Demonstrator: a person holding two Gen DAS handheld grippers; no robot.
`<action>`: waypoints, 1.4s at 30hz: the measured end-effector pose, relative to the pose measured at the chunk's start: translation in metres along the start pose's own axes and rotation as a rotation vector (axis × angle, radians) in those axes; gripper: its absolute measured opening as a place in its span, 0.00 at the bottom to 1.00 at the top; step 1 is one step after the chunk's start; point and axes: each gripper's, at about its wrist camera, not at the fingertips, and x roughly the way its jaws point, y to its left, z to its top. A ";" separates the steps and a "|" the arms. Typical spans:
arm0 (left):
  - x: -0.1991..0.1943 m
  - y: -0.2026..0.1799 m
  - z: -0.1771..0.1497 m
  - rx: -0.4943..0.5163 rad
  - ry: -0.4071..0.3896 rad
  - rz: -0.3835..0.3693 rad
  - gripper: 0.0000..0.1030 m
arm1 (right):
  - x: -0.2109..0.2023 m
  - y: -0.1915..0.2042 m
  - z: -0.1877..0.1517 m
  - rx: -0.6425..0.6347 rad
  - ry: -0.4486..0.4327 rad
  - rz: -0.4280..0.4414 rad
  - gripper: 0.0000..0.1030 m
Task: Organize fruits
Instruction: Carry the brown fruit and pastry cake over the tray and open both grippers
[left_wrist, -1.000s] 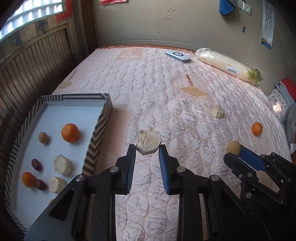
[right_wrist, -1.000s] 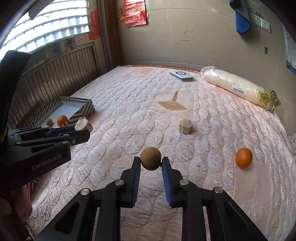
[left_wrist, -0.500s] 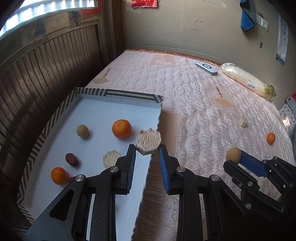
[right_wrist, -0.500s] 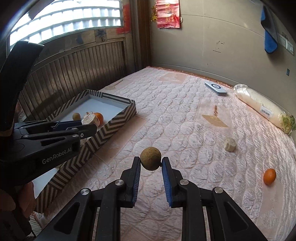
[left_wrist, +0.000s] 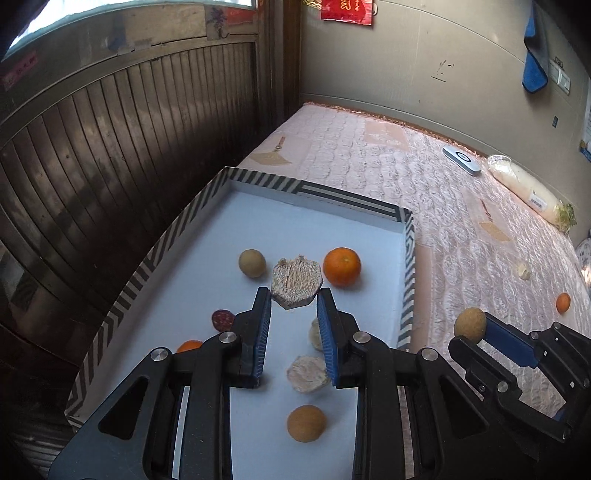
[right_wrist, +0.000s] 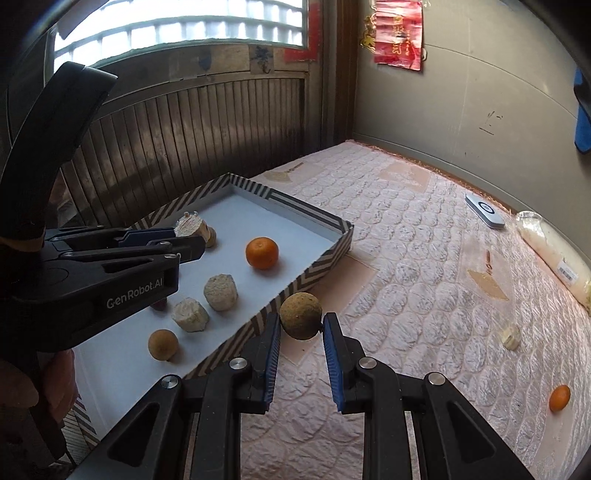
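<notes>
Box (left_wrist: 207, 195) contents: two oranges (left_wrist: 341, 266), three brown balls (left_wrist: 252, 263), two pale chunks (right_wrist: 221, 297).

Three oranges (left_wrist: 341, 266), three longans (left_wrist: 252, 263), four-ish chunks (left_wrist: 308, 373)

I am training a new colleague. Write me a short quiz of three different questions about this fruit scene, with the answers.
1. True or false: the left gripper holds its pale cut chunk above the striped tray.
2. What does the right gripper hold? A) an orange B) a round brown fruit C) a red date
3. Fill in: the right gripper's load hangs over the quilted ____, not over the tray.

Key:
1. True.
2. B, the round brown fruit.
3. Mattress; an orange also lies there.
</notes>
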 end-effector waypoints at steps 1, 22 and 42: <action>0.001 0.006 0.001 -0.010 0.005 0.000 0.24 | 0.002 0.004 0.002 -0.008 0.002 0.006 0.22; 0.036 0.033 0.005 -0.054 0.102 -0.014 0.24 | 0.068 0.041 0.038 -0.081 0.092 0.020 0.22; 0.047 0.028 0.004 -0.057 0.113 0.012 0.25 | 0.081 0.029 0.036 -0.047 0.101 0.085 0.23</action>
